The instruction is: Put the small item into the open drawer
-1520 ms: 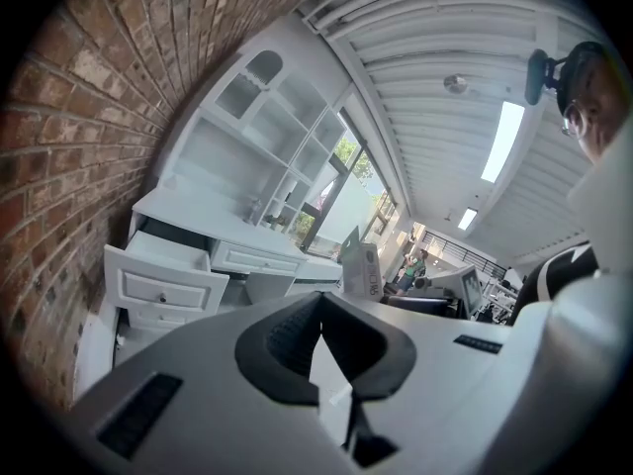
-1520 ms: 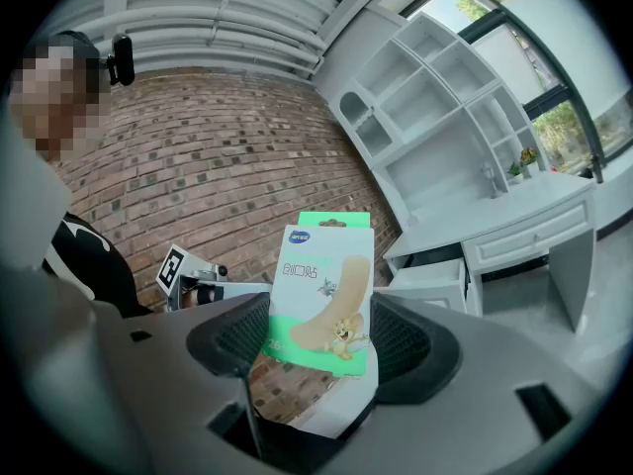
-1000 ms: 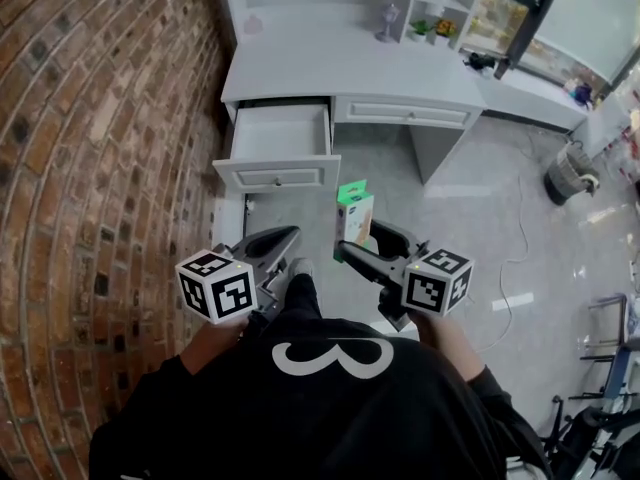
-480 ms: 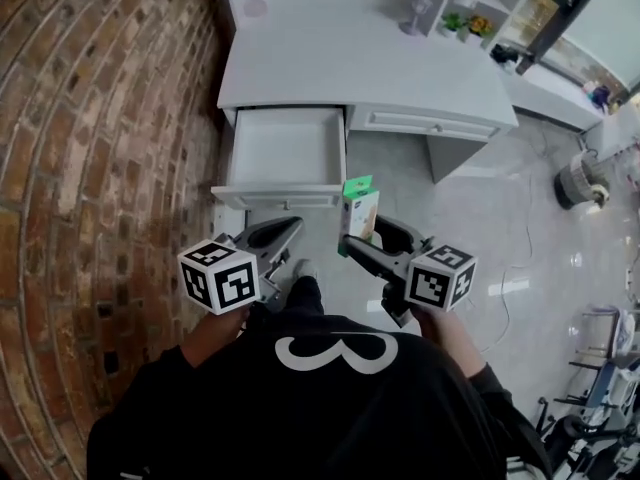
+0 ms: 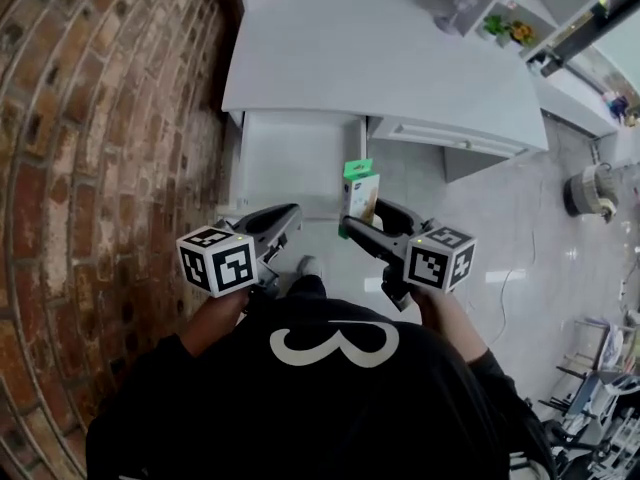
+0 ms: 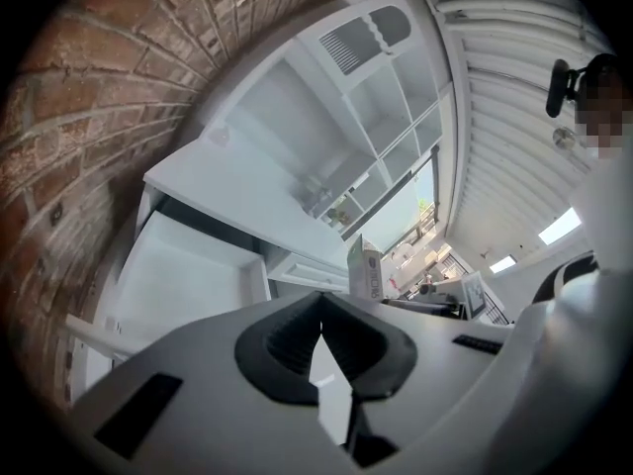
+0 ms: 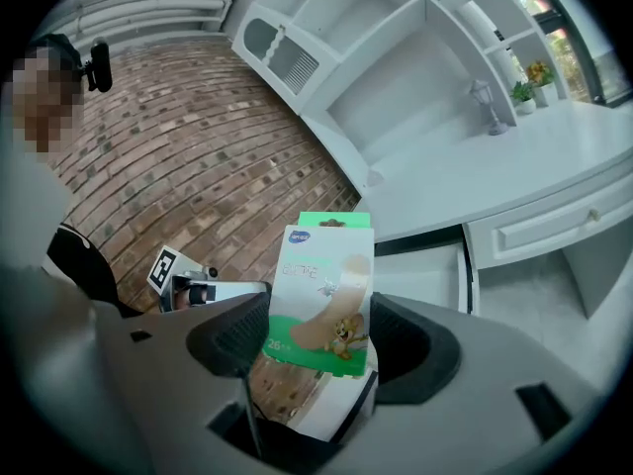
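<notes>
A small white and green plaster box (image 5: 360,193) stands upright between the jaws of my right gripper (image 5: 362,228), which is shut on its lower part. The box (image 7: 324,300) fills the middle of the right gripper view, held by the gripper (image 7: 321,342) with dark pads at both sides. The white open drawer (image 5: 295,158) lies just ahead and left of the box, and its inside looks bare. My left gripper (image 5: 282,218) hovers at the drawer's near edge, shut and holding nothing. In the left gripper view the drawer (image 6: 188,275) is low at left and the box (image 6: 365,270) is to the right.
A brick wall (image 5: 100,118) runs close along the left. The white desk top (image 5: 370,58) spans above the drawer, with a closed drawer (image 5: 460,138) to the right and shelves with a small plant (image 5: 505,28) behind. A round bin (image 5: 590,188) stands on the glossy floor at right.
Both grippers and the head camera have moved forward to the desk. The drawer now lies right in front of the grippers, with the box over its near right corner.
</notes>
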A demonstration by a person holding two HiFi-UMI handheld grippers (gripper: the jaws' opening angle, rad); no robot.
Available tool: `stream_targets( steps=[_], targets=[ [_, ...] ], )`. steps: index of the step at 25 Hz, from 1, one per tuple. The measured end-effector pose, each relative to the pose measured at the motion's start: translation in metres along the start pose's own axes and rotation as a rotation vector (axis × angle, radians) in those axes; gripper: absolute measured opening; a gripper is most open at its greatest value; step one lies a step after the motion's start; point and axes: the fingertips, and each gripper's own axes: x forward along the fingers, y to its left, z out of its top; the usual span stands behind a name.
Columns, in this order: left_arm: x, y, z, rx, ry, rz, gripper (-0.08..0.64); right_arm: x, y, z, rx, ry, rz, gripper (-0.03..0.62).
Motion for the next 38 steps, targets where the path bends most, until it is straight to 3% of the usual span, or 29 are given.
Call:
stream_targets(
  steps=[14, 28, 33, 38],
  targets=[
    [0.004, 0.061, 0.029, -0.025, -0.018, 0.082, 0.003, 0.070, -0.039, 0.018, -0.061, 0.109, -0.052, 0.322],
    [0.002, 0.104, 0.041, -0.096, -0.055, 0.182, 0.003, 0.145, -0.087, -0.005, -0.112, 0.335, -0.086, 0.322],
    [0.001, 0.119, 0.047, -0.123, -0.065, 0.215, 0.003, 0.173, -0.103, -0.015, -0.075, 0.410, -0.091, 0.322],
    [-0.004, 0.124, 0.058, -0.147, -0.095, 0.239, 0.003, 0.195, -0.124, -0.024, -0.151, 0.498, -0.131, 0.322]
  ],
)
